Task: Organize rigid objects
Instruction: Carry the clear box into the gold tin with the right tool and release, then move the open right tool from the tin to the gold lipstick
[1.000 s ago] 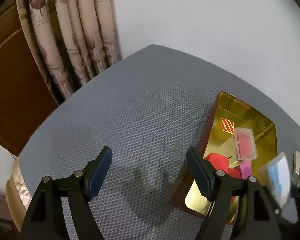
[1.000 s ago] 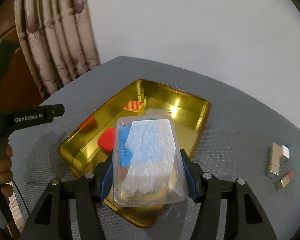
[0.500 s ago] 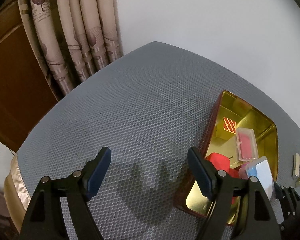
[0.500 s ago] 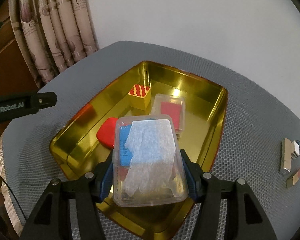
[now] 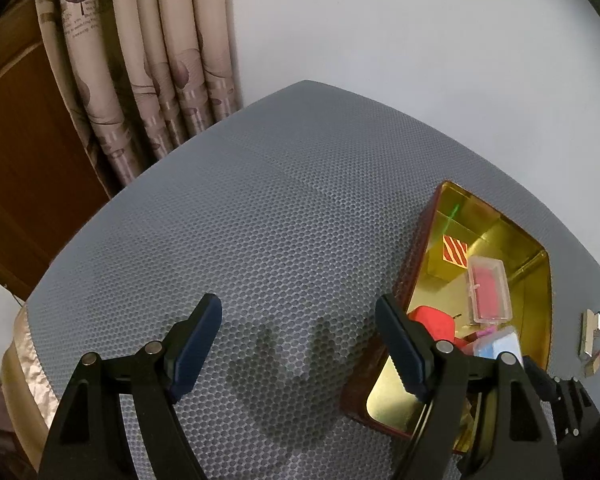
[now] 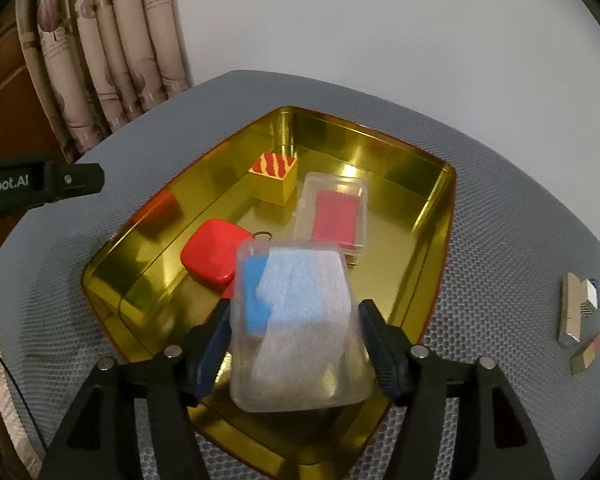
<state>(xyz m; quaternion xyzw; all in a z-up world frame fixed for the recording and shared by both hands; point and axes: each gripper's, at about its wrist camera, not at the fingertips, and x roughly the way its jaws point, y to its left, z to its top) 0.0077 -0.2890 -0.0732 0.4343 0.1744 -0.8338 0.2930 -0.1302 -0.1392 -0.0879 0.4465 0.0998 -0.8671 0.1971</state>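
A gold tin tray [image 6: 440, 216] sits on the grey honeycomb table. In it lie a red rounded case [image 6: 214, 254], a yellow block with red stripes [image 6: 274, 174] and a clear box with a red insert [image 6: 334, 216]. My right gripper [image 6: 296, 332] is over the tray's near end with a clear plastic box [image 6: 296, 320] of blue and white contents between its fingers; the box tilts and the jaws stand slightly apart from it. My left gripper [image 5: 300, 340] is open and empty over the bare table left of the tray [image 5: 540, 280].
Two small metal pieces [image 6: 576, 308] and a small block [image 6: 586, 354] lie on the table right of the tray. A patterned curtain [image 5: 148, 60] and brown wooden furniture stand behind the table's far left edge. A white wall is behind.
My right gripper has moved lower into the tray, and the clear box now tilts forward between loosened fingers. My left gripper has stayed almost in place.
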